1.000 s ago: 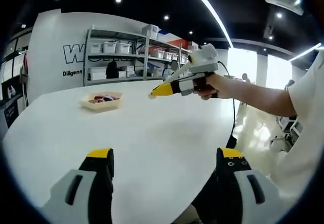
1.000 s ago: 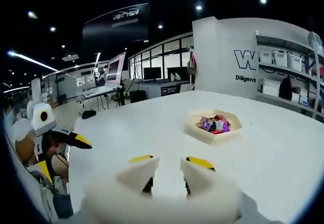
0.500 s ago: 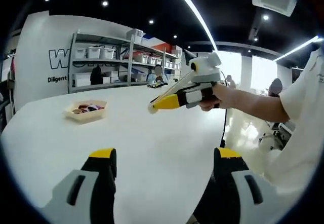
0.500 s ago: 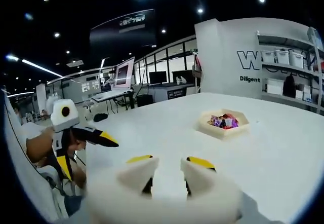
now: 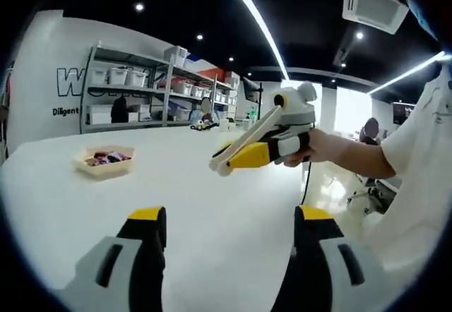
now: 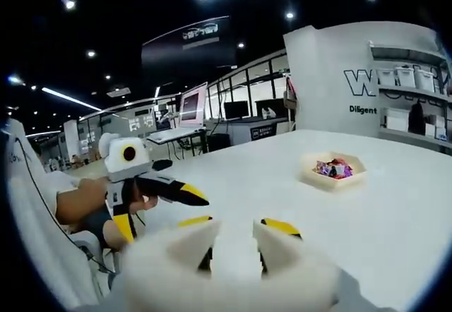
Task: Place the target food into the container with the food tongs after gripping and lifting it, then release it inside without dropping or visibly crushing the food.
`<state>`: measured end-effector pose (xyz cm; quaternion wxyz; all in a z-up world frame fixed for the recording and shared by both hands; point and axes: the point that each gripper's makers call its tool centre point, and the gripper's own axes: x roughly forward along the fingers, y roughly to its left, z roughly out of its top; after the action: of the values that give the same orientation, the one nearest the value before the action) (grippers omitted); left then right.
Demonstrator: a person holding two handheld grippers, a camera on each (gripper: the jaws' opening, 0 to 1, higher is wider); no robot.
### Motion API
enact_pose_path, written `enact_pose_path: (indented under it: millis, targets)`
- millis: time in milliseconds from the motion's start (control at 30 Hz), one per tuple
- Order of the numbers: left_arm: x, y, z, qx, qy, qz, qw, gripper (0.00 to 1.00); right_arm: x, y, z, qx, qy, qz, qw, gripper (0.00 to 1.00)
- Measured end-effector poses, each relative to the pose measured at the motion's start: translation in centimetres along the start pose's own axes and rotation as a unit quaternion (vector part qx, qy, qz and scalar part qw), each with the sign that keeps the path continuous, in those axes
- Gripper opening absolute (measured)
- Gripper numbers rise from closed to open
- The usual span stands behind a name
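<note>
right gripper [image 5: 220, 165] raised over table [image 5: 183, 185], clamping tongs [image 5: 244, 140], left gripper [image 5: 227, 220] wide

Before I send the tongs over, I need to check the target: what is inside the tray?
The tray holds a small heap of colourful wrapped pieces. Whatever lies beneath that heap is covered.

"Diligent" and a large "W" on the white wall [image 6: 332, 65].
</note>
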<state>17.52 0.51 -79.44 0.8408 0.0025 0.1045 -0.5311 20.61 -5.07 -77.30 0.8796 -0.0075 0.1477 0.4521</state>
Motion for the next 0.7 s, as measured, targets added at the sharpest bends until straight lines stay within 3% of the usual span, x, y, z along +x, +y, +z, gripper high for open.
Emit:
enact_pose_path:
  millis: [267,400,600,700]
  targets:
    - [0.4,-0.2,-0.6,-0.001,0.008,-0.017,0.9998,0.68,-0.2,1.6,-0.4,0.0,0.001,0.014,0.9999,0.2]
    - [0.4,-0.9,0.1,-0.016,-0.012,-0.053,0.9984,0.57,-0.1,2.6,-0.2,0.005,-0.005,0.037,0.9993,0.2]
    - [0.7,-0.8,0.4,-0.01,-0.01,-0.058,0.9982,0.54,-0.1,3.5,0.1,0.013,-0.018,0.062,0.9979,0.2]
    - [0.7,-1.5,0.9,-0.014,-0.019,-0.078,0.9967,0.51,-0.1,3.9,0.0,0.011,-0.019,0.072,0.9972,0.2]
